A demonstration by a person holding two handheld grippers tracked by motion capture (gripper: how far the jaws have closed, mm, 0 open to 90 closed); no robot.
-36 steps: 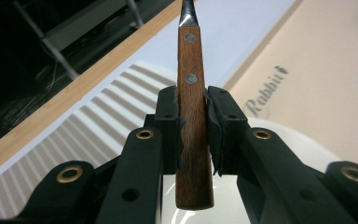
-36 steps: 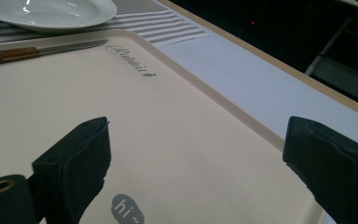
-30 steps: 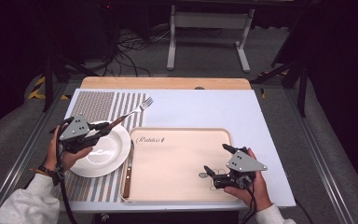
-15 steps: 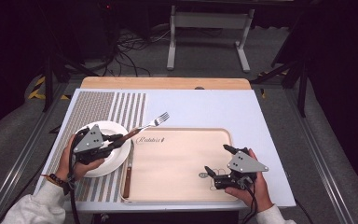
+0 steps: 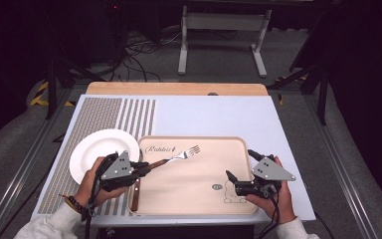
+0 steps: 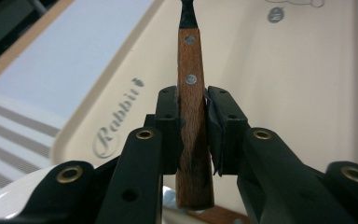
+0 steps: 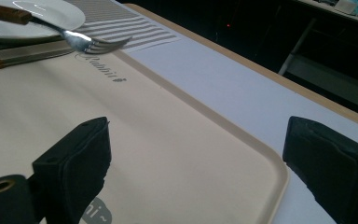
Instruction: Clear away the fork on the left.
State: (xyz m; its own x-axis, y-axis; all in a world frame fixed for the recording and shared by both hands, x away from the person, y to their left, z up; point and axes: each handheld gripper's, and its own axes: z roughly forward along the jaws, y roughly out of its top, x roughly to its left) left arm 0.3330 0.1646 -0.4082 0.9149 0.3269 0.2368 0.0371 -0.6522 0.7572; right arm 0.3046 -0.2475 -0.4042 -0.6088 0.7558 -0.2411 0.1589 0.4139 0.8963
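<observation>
High view first: left gripper (image 5: pixel 142 168) clamped on the wooden handle of the fork (image 5: pixel 175 157), tines out over the tray (image 5: pixel 189 139) near its printed word. Carries the fork level, clear of the tray floor, as far as can be told. Left gripper view confirms the grip: both pads (image 6: pixel 168 121) pressed flat to the handle's sides, rivets showing beyond them, handle end poking back toward the camera.

Right gripper (image 5: pixel 238 164) resting at the tray's near right corner, jaws spread wide, nothing between them. Right gripper view looks across bare tray toward the fork's tines.

White plate (image 5: pixel 94 149) sitting just left of the tray on the striped mat (image 5: pixel 104 114). Knife (image 5: pixel 135 191) lying along the tray's left rim, untouched.

Step in hand, by the look of it: moving the fork across for a set-down on the tray. Next move calls for lowering gently until handle and tines lie flat, then easing the pads apart without flicking it. Worth watching: tines dipping first and skidding on the smooth surface.
</observation>
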